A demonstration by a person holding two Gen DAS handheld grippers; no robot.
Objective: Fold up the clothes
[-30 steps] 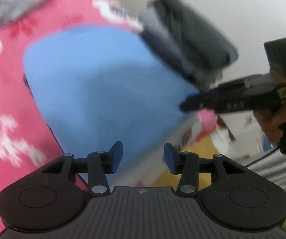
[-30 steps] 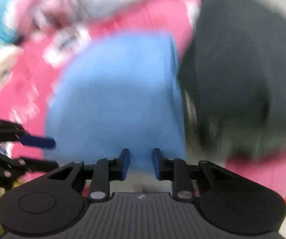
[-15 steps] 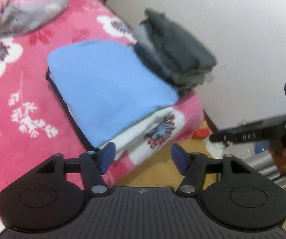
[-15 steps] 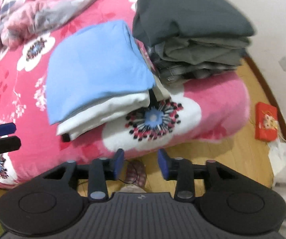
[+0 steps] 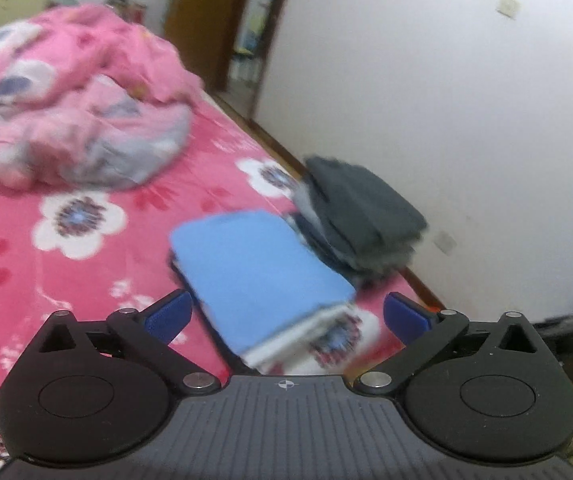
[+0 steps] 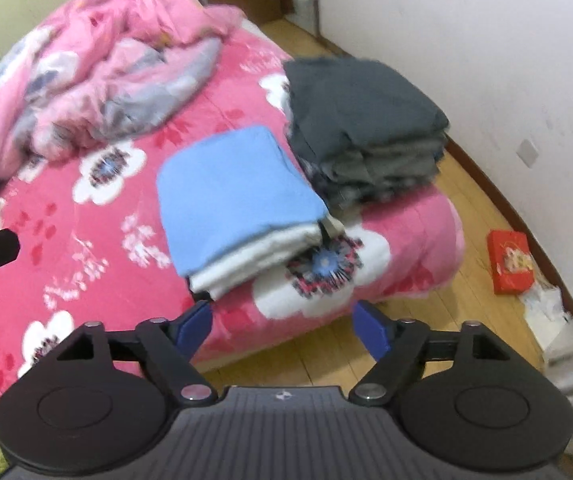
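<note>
Tongs (image 5: pixel 286 316) wider, farther from clothes (image 5: pixel 258 276).

No legible text, brand name or number appears in either view. The only sign is a small crosshair mark, a circle crossed by two lines, printed at the top centre of the ribbed grey housing (image 5: pixel 286 420) of each gripper, low in the frame. The red box (image 6: pixel 510 262) on the floor, at the right of the right wrist view, carries a pale printed design too blurred to read.
</note>
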